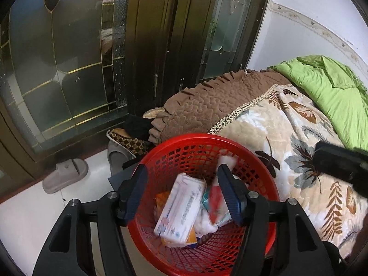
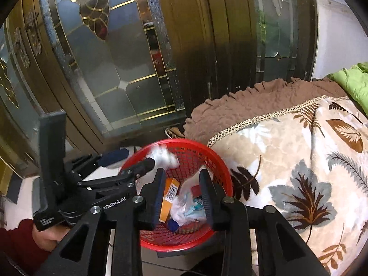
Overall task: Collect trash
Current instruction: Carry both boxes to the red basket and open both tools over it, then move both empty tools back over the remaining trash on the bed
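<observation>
Hovering both tongs, left tongs (image 1: 182, 193) and right tongs (image 2: 182, 193), parted and empty over the red basket (image 1: 230, 140) beside the bed (image 1: 287, 124), we let the trash (image 1: 179, 209) drop clear before withdrawing.

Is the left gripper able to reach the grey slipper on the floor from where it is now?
Probably yes: the left gripper hangs open over the red basket, and bare floor leads to the grey slipper.

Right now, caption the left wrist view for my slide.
Open left tongs hover over red mesh basket holding a white packet and wrappers, beside the leaf-print blanket.
</observation>
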The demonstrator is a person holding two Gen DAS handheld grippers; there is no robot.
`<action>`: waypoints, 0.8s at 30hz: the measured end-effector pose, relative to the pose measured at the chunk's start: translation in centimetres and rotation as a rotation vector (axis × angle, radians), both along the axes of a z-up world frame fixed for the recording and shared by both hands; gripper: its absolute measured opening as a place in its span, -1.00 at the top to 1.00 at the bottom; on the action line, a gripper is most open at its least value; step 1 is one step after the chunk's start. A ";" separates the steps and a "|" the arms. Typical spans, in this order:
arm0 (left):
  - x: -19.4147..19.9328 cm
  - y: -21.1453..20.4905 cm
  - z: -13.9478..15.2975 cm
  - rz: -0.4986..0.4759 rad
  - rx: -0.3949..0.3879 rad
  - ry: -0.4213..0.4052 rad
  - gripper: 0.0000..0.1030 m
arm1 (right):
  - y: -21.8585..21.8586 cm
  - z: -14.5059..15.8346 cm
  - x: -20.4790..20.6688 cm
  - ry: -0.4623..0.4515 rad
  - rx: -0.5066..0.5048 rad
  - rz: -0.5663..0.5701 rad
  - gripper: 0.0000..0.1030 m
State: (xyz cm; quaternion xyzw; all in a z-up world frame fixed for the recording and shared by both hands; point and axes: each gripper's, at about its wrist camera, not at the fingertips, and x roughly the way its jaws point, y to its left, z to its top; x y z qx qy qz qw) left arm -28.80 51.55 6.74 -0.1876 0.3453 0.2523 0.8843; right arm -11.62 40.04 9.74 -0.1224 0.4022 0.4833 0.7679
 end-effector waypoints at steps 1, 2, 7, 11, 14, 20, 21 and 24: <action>0.1 -0.4 0.2 -0.001 0.014 0.005 -0.21 | -0.4 0.3 0.1 -0.003 0.008 -0.012 0.36; 0.3 -0.7 0.3 -0.005 0.023 0.007 -0.23 | -0.7 0.6 0.2 -0.007 0.019 -0.023 0.36; 1.4 -3.6 1.5 -0.043 0.109 0.016 -0.34 | -3.8 2.5 0.8 -0.017 0.090 -0.081 0.36; 2.5 -6.2 2.6 -0.085 0.176 0.019 -0.36 | -7.1 3.7 1.3 -0.015 0.143 -0.144 0.36; 3.3 -8.1 3.4 -0.118 0.216 0.015 -0.37 | -9.5 4.4 1.6 -0.033 0.164 -0.197 0.36; 4.5 -11.7 5.0 -0.180 0.291 0.002 -0.37 | -14.6 5.3 2.5 -0.034 0.201 -0.304 0.35; 4.7 -12.2 5.2 -0.188 0.303 0.002 -0.38 | -15.6 5.4 2.7 -0.034 0.208 -0.325 0.34; 5.3 -13.6 5.6 -0.212 0.338 0.001 -0.38 | -18.2 5.5 3.2 -0.034 0.222 -0.381 0.34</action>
